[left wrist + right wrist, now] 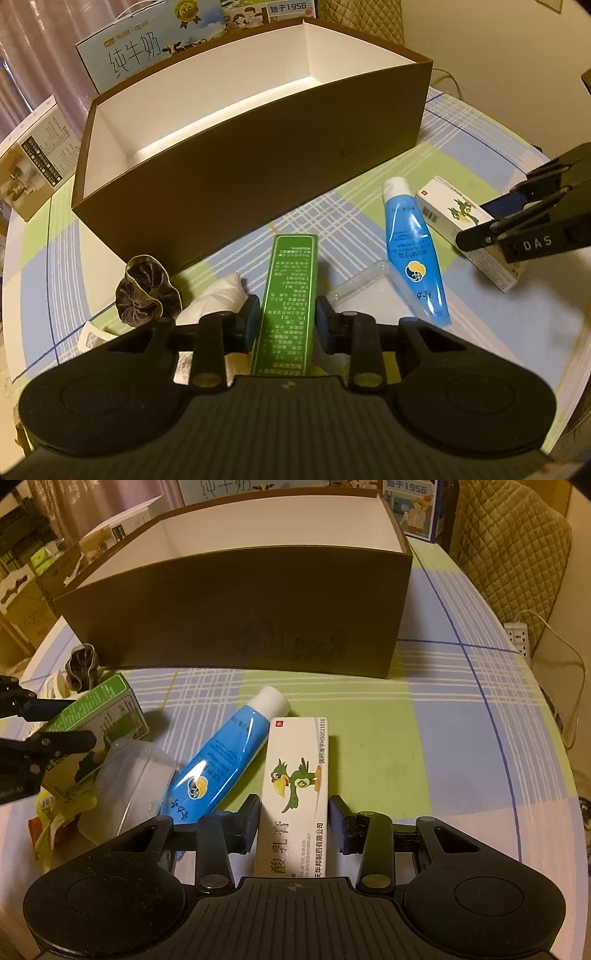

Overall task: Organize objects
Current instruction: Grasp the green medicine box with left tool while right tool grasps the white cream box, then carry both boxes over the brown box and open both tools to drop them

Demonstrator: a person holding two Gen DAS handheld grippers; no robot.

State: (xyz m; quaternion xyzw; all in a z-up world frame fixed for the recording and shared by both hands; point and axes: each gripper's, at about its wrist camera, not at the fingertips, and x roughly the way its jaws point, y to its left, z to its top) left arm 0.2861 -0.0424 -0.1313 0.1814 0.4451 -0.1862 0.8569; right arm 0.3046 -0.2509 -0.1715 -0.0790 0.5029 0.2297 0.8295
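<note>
A big brown box [258, 155] with a white inside stands open on the checked tablecloth; it also shows in the right wrist view [236, 613]. My left gripper [286, 319] is shut on a long green carton [291, 295], also seen in the right wrist view [99, 709]. My right gripper [293, 821] straddles a white ointment carton [295, 786] with a green bird on it; the pads sit at its sides with slight gaps. The carton also shows in the left wrist view [454, 214]. A blue tube [221, 760] lies just left of it, also seen in the left view [412, 251].
A clear plastic case [129, 779], a dark scrunchie [146, 291], white tissue [218, 299] and yellow wrappers [62, 805] lie near the green carton. Milk cartons [147, 40] stand behind the box. A padded chair [509, 546] and a power strip [519, 637] are at the right.
</note>
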